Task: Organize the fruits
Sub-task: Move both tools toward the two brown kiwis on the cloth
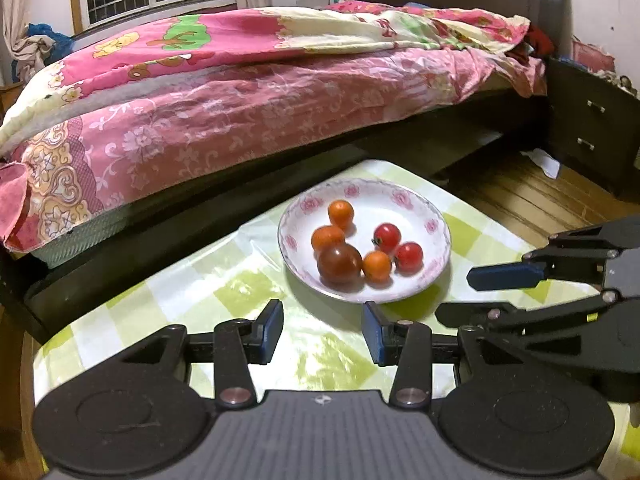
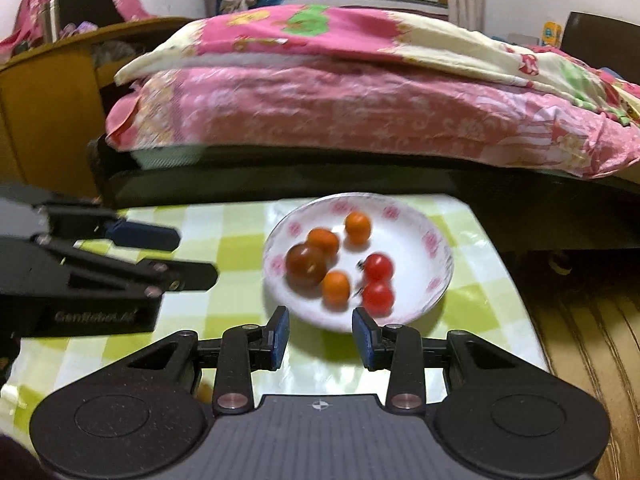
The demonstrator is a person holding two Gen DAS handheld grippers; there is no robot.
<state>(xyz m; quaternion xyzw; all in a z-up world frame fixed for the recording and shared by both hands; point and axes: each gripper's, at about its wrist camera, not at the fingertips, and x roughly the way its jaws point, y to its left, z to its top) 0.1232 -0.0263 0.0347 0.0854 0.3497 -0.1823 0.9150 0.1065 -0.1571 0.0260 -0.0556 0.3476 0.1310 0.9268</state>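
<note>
A white plate with a pink flower rim [image 1: 400, 196] [image 2: 432, 240] sits on a green-checked table. It holds several small tomatoes: three orange [image 1: 341, 213] [image 2: 357, 227], two red [image 1: 387, 237] [image 2: 378, 267] and one larger dark brown one [image 1: 339, 263] [image 2: 305, 264]. My left gripper [image 1: 323, 330] is open and empty, just short of the plate's near rim; it also shows at the left of the right wrist view [image 2: 196, 256]. My right gripper [image 2: 320, 336] is open and empty at the plate's near rim; it also shows at the right of the left wrist view [image 1: 456, 296].
The green-checked tablecloth [image 1: 240, 288] [image 2: 240, 240] covers a small table. A bed with pink bedding [image 1: 240, 92] [image 2: 360, 112] stands just behind it. A dark nightstand [image 1: 592, 128] and wooden floor [image 1: 520, 192] lie to the right. A wooden cabinet [image 2: 48, 112] stands at left.
</note>
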